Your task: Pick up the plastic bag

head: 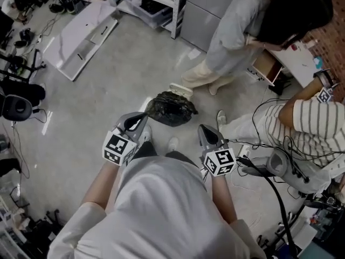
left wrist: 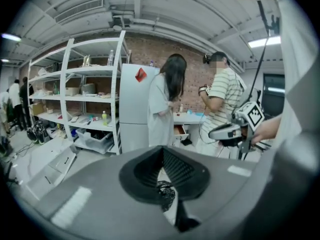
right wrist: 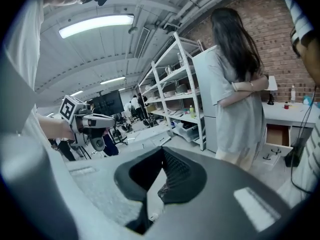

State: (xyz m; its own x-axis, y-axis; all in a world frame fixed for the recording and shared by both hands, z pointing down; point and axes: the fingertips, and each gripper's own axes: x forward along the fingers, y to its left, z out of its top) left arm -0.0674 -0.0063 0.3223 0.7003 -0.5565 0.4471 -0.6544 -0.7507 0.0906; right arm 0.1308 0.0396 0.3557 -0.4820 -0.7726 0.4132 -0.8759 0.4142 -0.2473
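Plastic bag (head: 171, 108) on floor (head: 102, 96), standing person's feet (head: 181, 89) just beyond, cables (head: 257, 140) at right

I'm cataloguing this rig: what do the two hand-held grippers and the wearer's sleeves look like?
The left gripper and right gripper are matching grey shells with black ribbed pads. Each carries a white cube printed with black square markers. The person wears a white top with loose white sleeves.
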